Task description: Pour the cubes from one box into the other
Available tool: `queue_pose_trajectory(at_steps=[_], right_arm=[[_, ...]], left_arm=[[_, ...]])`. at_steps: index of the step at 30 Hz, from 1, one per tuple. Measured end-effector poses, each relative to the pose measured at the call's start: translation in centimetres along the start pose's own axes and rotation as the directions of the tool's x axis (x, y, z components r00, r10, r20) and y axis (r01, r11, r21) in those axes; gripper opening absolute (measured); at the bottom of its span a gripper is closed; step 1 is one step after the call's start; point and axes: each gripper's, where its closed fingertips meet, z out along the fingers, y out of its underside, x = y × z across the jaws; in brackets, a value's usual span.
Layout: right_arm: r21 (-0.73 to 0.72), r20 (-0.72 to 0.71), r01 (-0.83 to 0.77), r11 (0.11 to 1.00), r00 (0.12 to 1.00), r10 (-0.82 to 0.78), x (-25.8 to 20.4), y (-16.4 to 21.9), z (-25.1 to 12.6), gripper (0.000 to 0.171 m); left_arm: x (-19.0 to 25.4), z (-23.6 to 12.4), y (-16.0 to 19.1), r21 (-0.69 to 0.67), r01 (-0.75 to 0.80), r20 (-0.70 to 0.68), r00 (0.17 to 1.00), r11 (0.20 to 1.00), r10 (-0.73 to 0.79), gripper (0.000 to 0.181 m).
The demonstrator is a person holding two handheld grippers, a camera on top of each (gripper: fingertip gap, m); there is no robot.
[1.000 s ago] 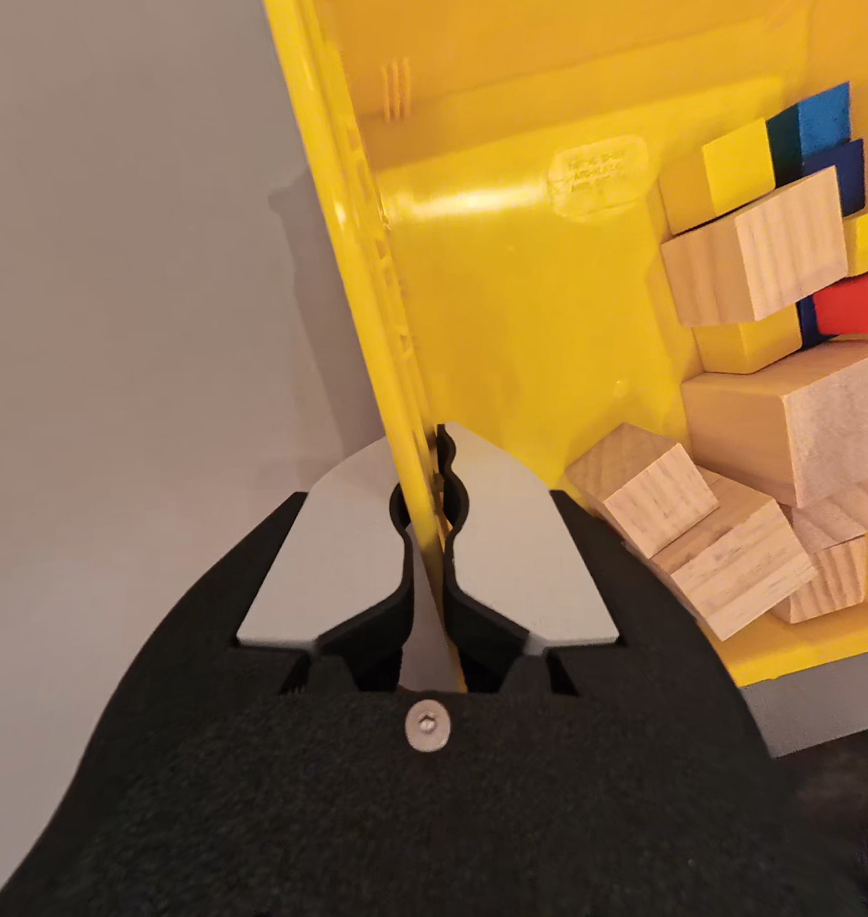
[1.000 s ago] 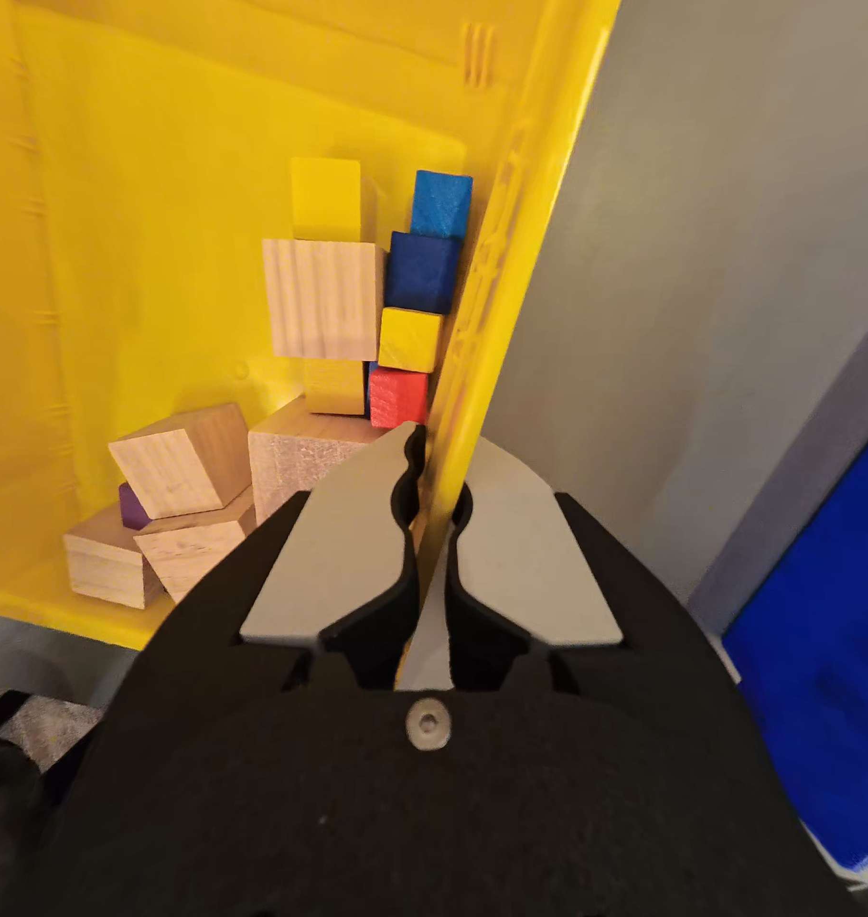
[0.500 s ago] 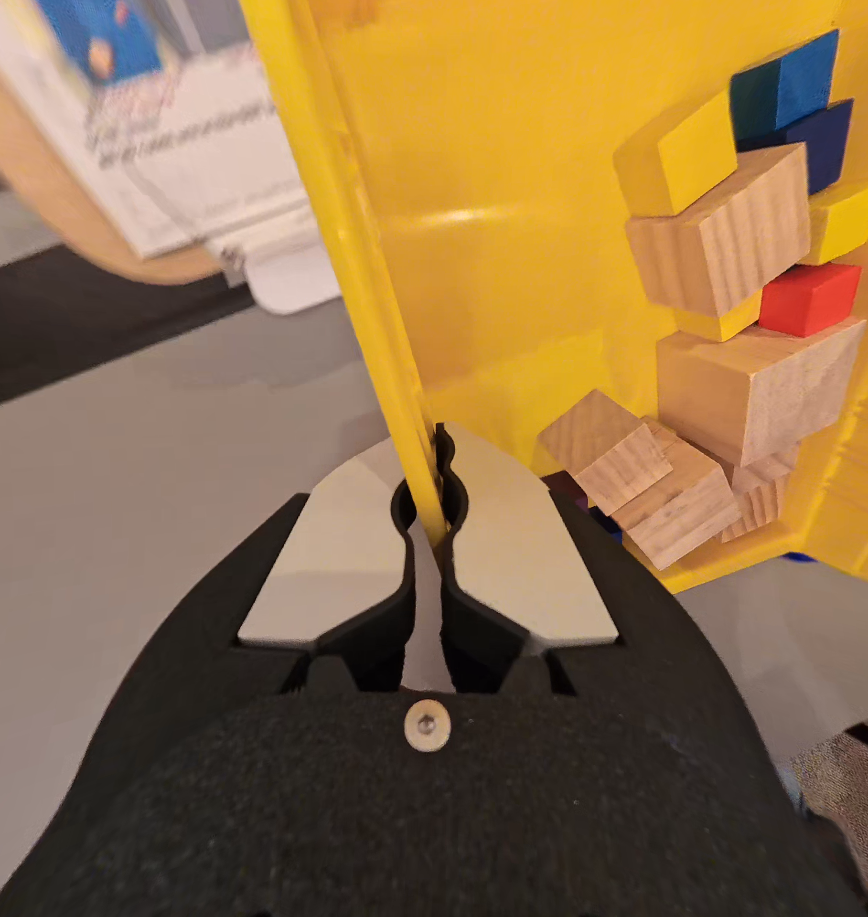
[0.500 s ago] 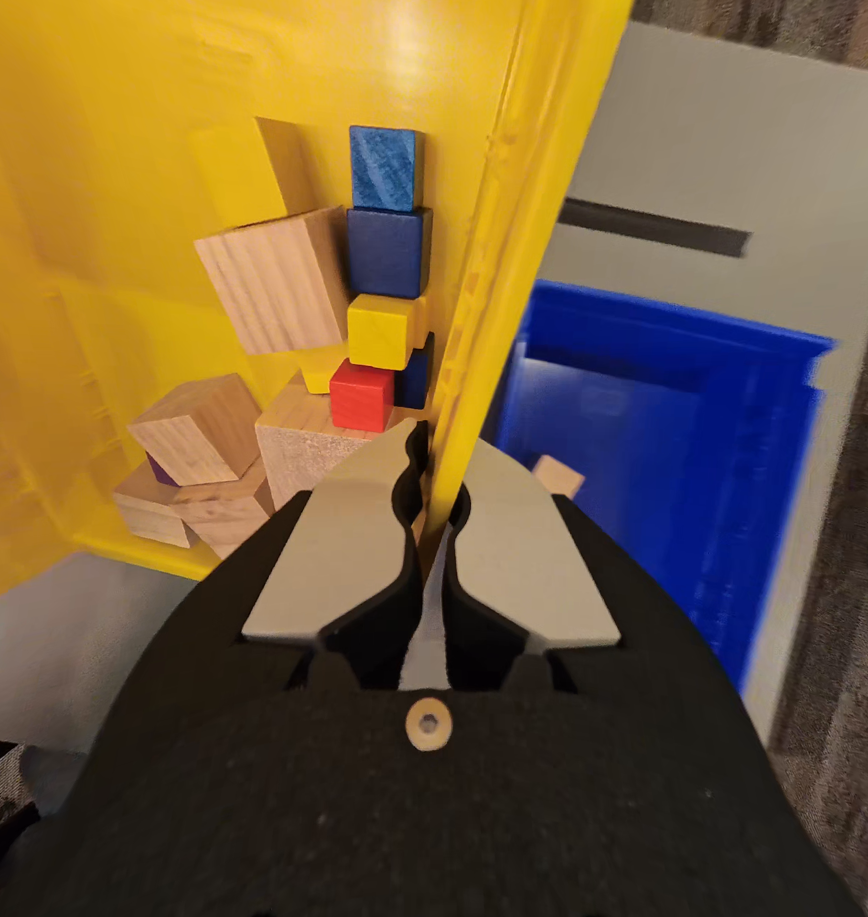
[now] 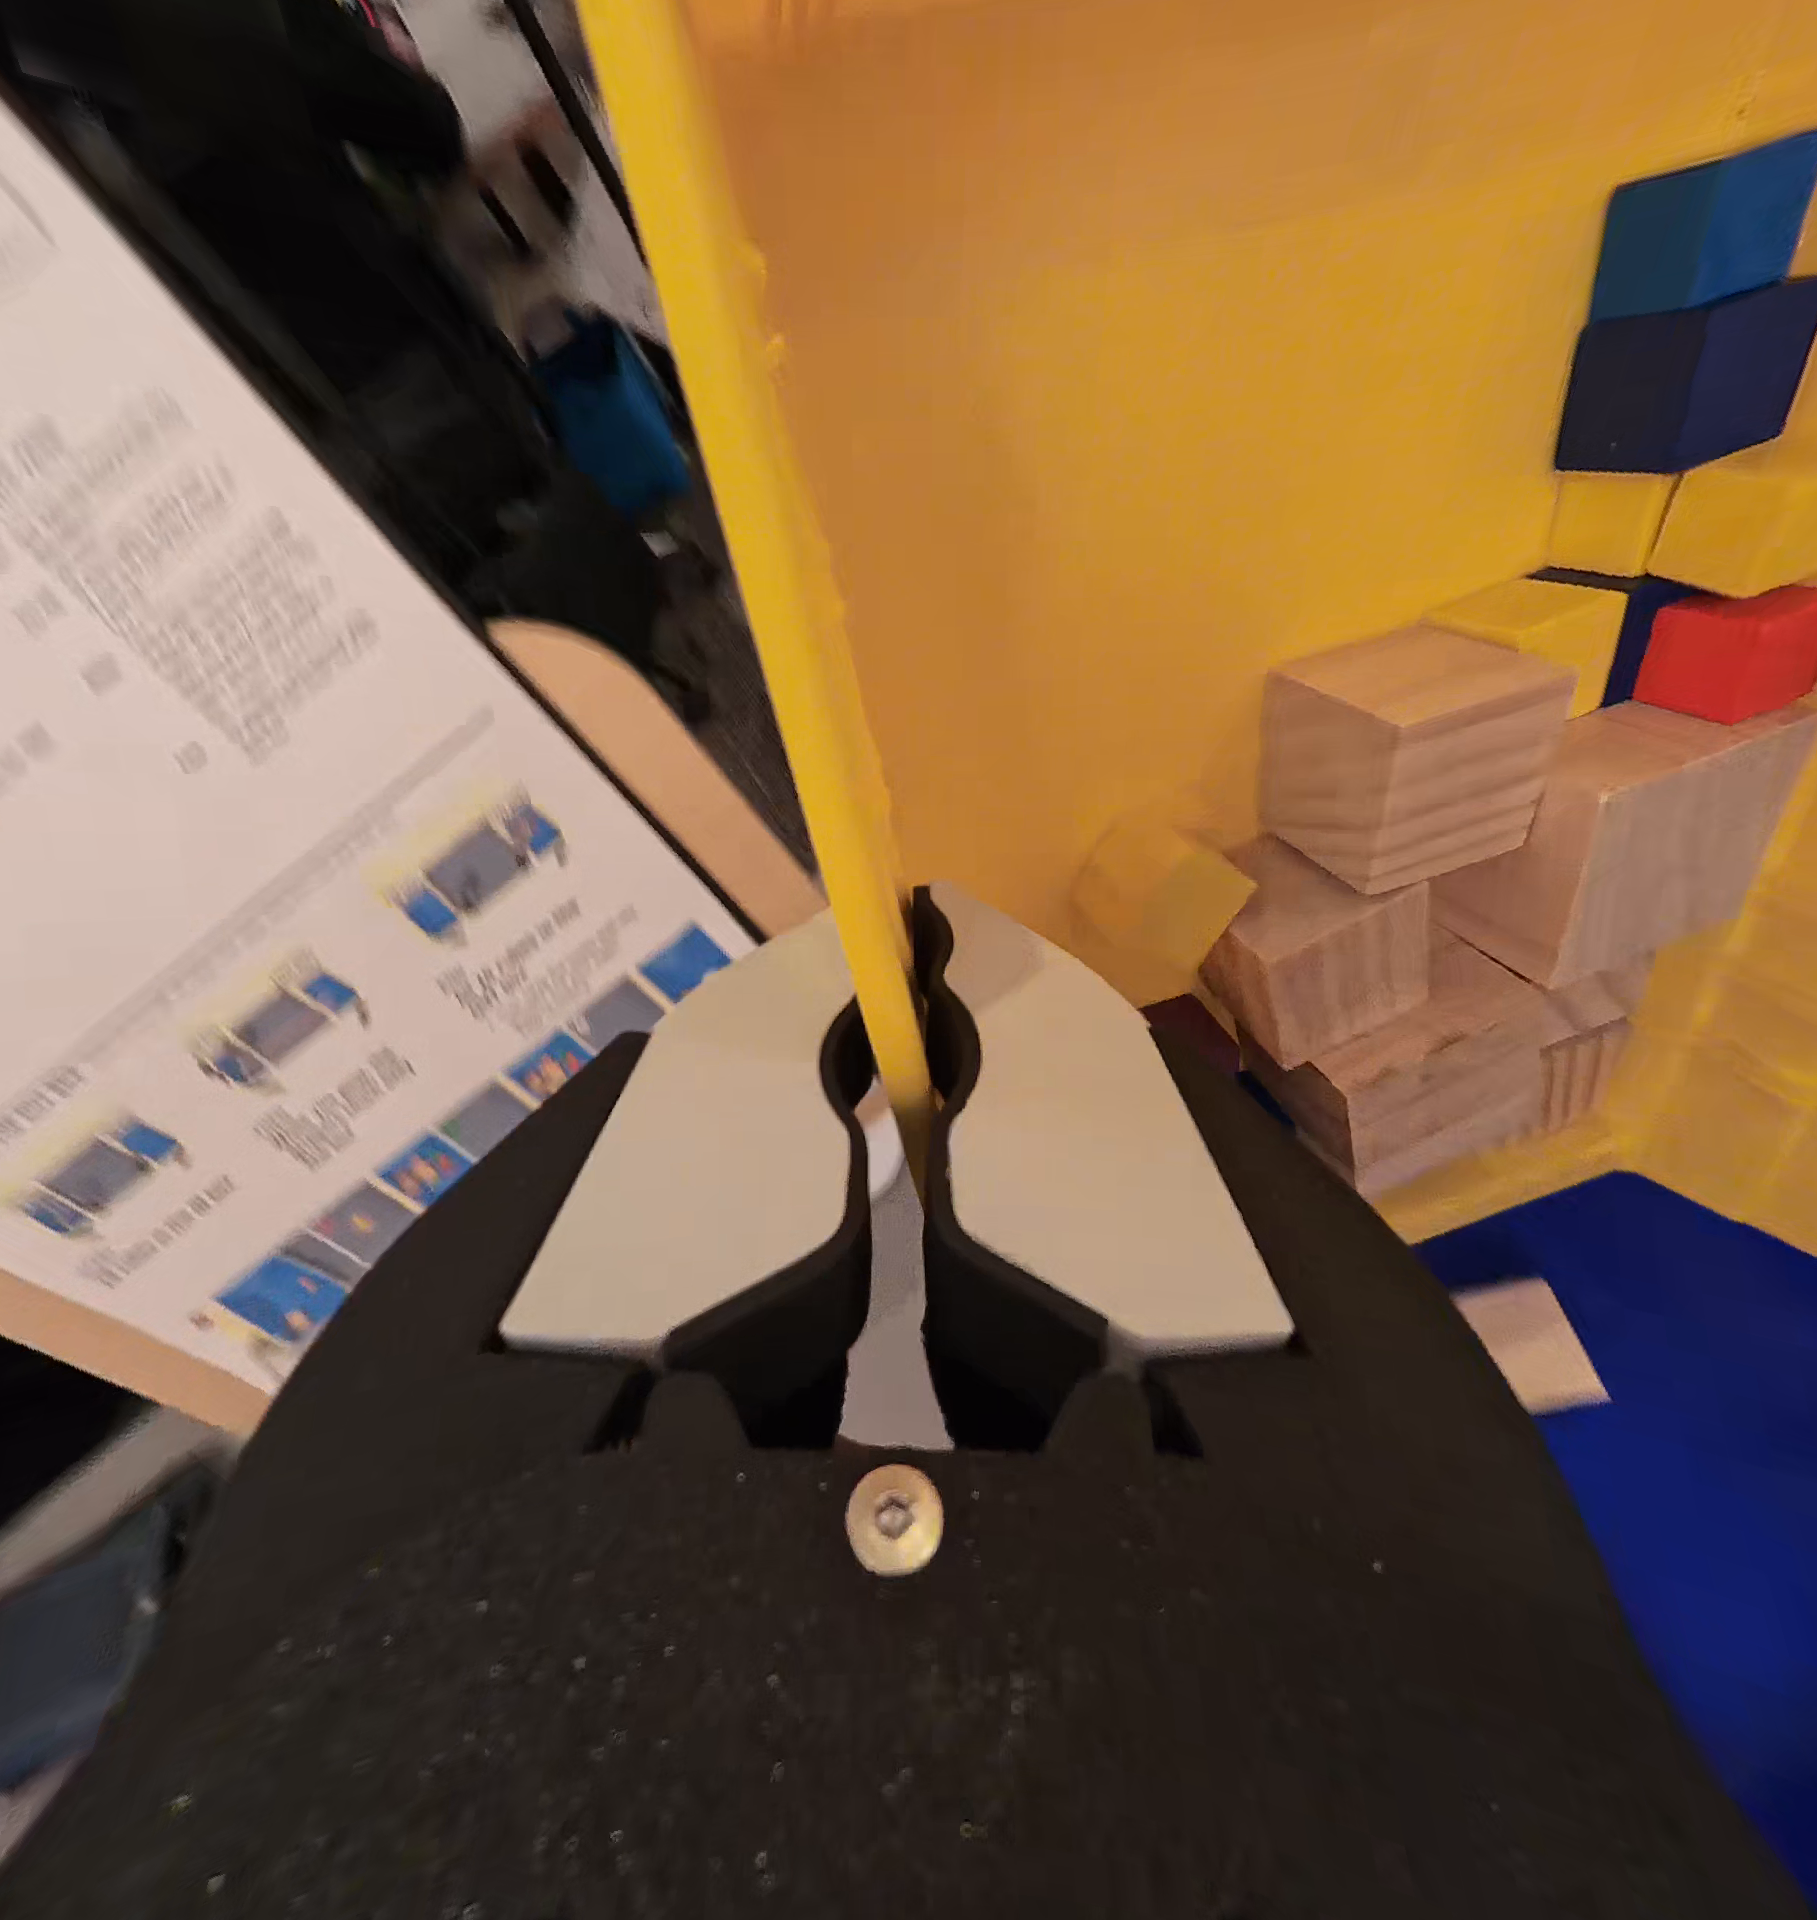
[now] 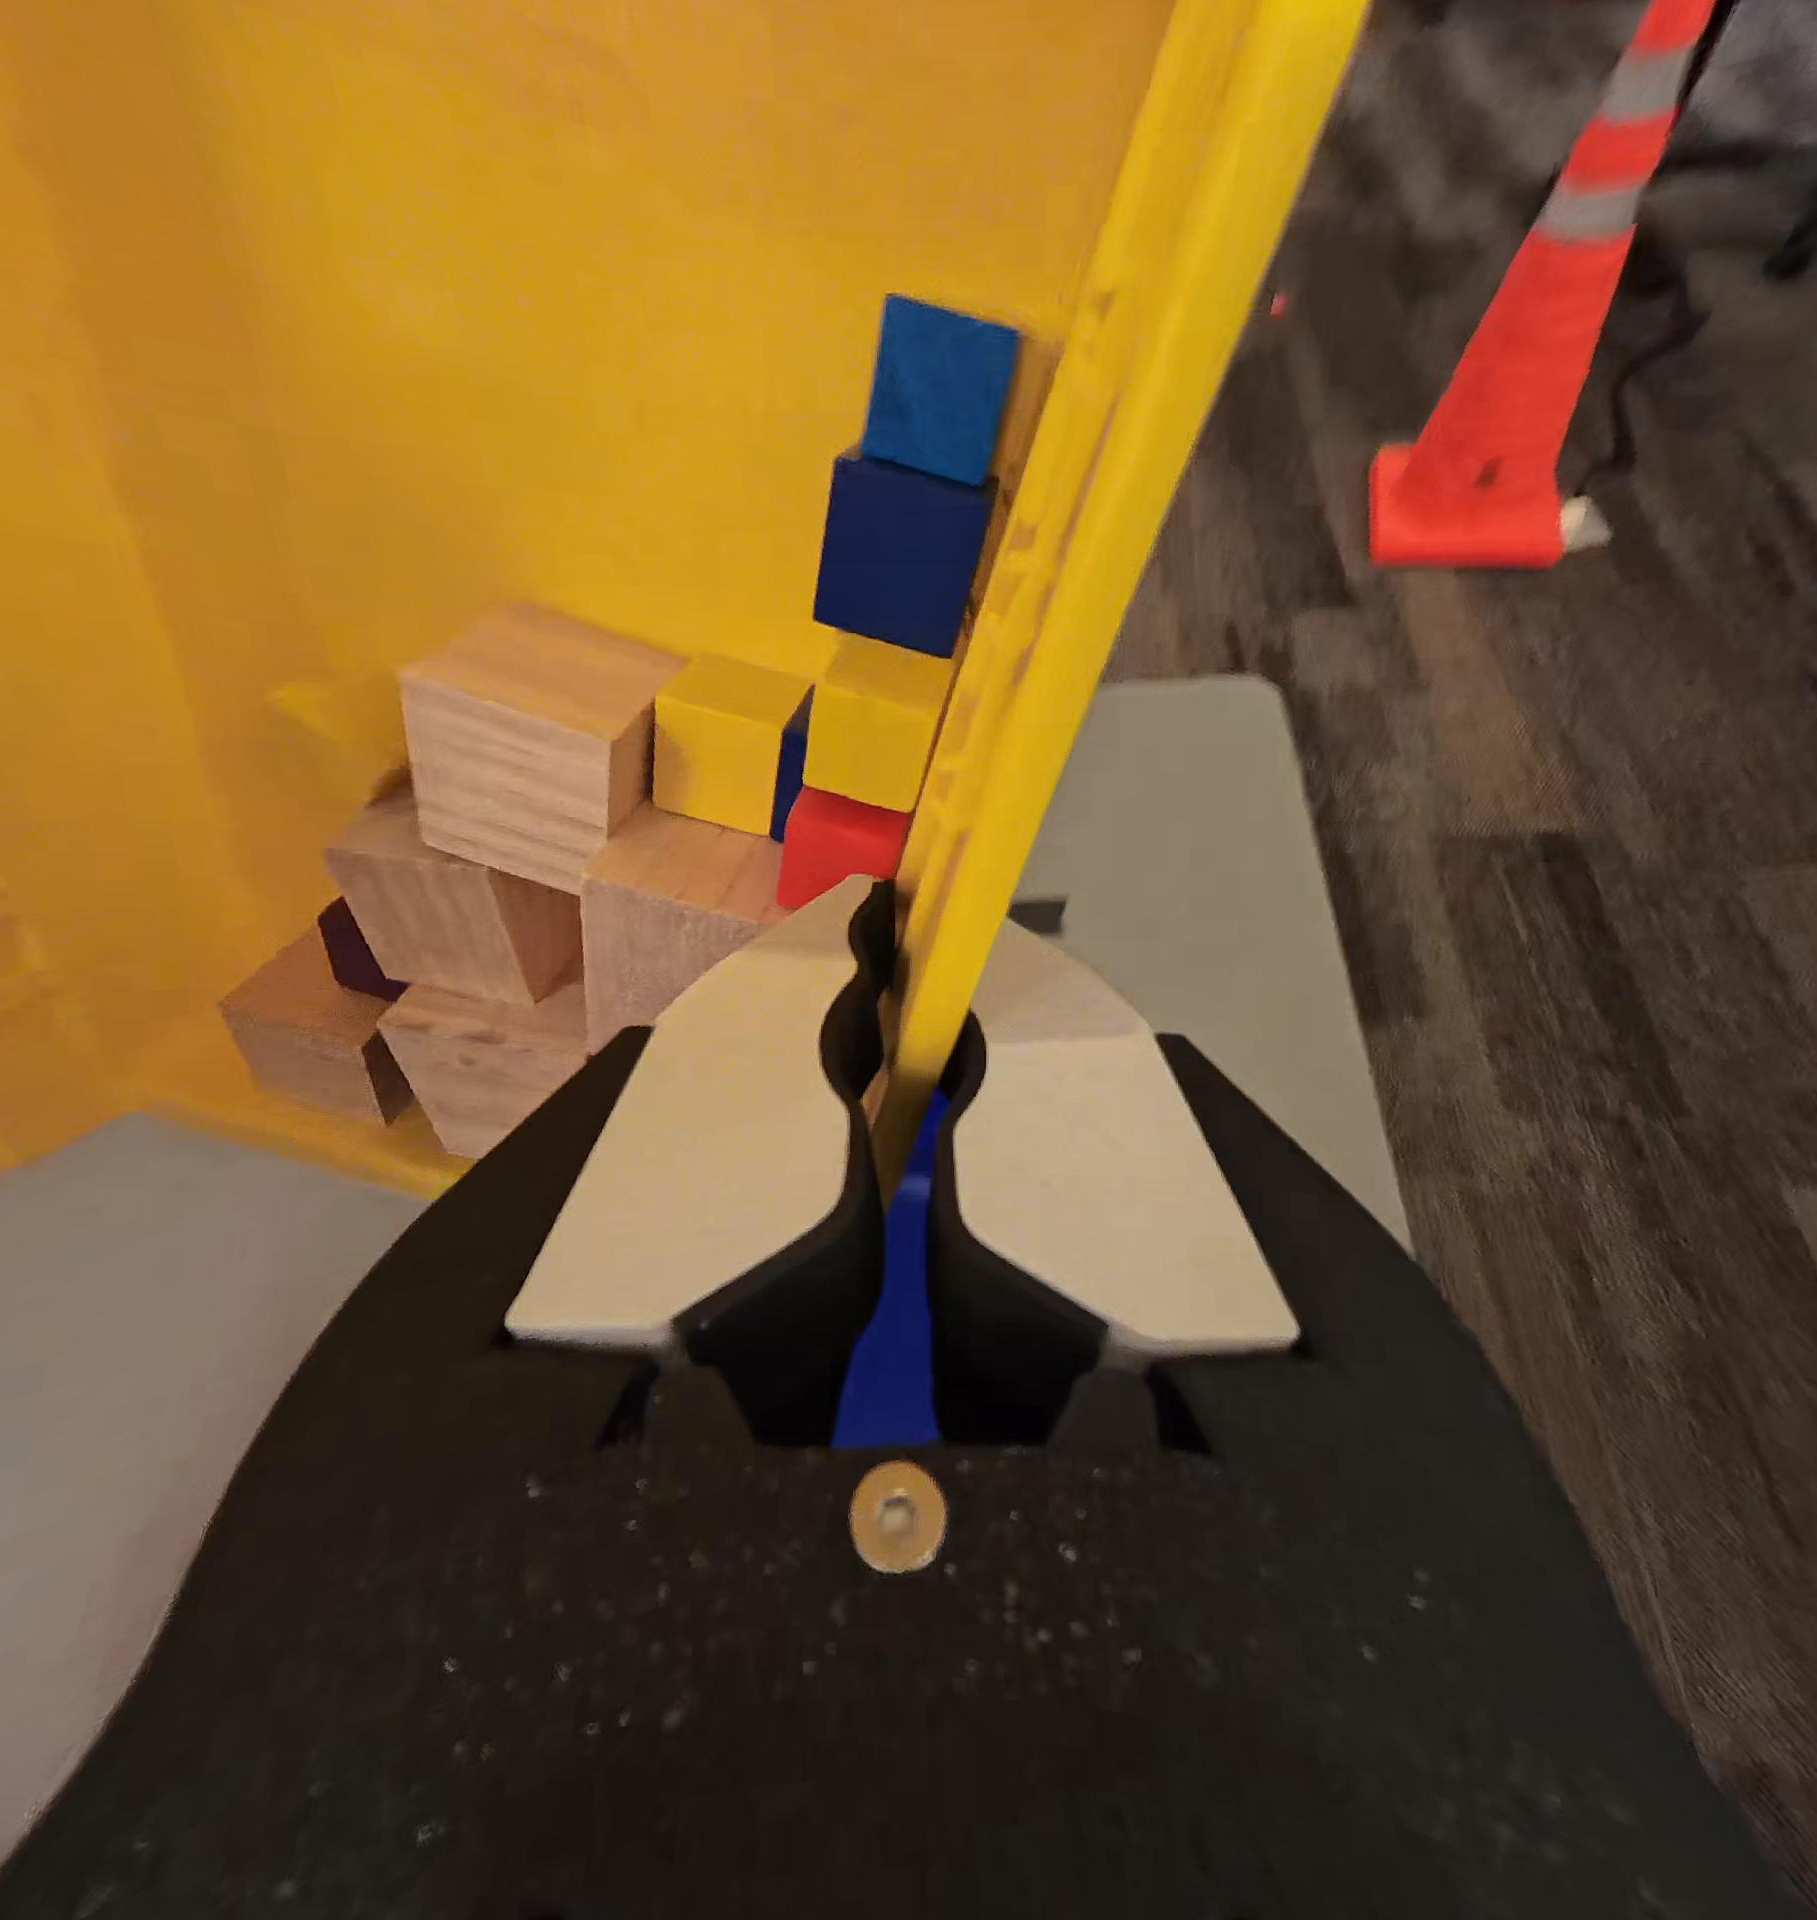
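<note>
Beside grey table [image 6: 1174,790]: orange cone [image 6: 1538,312].

The tilted box [image 5: 1143,520] is bright yellow inside and out. Its cubes are pale wood [image 6: 525,743] with visible grain, plus yellow [image 6: 722,748], red [image 6: 842,842], dark navy [image 6: 899,556] and lighter blue [image 6: 940,390] ones. The other box [image 5: 1662,1403] is deep blue. A traffic cone [image 6: 1517,364] is orange with grey bands; the floor [image 6: 1610,935] is mottled dark grey.
</note>
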Motion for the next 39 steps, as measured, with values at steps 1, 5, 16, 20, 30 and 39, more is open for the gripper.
queue_pose_trajectory(at_steps=[1,5,16,20,30,39], right_arm=[[0.065,-0.013,-0.003,0.998,1.0,0.004,0.8,-0.5,0.1,0.004],[0.285,-0.032,-0.007,0.959,0.999,0.017,2.7,-2.2,-0.4,0.004],[0.409,-0.06,0.078,0.909,0.996,-0.059,2.6,0.9,-2.1,0.004],[0.341,-0.066,0.07,0.937,0.997,-0.05,3.2,2.8,-1.0,0.005],[0.429,-0.076,0.182,0.885,0.983,-0.165,2.7,1.5,-1.4,0.005],[0.377,-0.177,0.371,0.849,0.928,-0.327,0.5,-0.3,-0.5,0.005]], left_arm=[[0.4,0.0,-1.1,0.052,-0.04,0.042,0.998,0.998,0.038,0.005],[1.6,-0.8,-3.9,0.244,-0.109,0.148,0.986,0.964,0.074,0.005],[4.0,-2.9,-0.2,0.421,-0.14,0.235,0.971,0.896,0.041,0.004],[4.9,-1.0,1.1,0.407,-0.1,0.202,0.979,0.908,0.017,0.004],[4.7,-2.5,1.7,0.51,-0.093,0.263,0.963,0.855,-0.052,0.004],[2.4,-0.6,4.2,0.517,0.055,0.211,0.959,0.854,-0.19,0.005]])
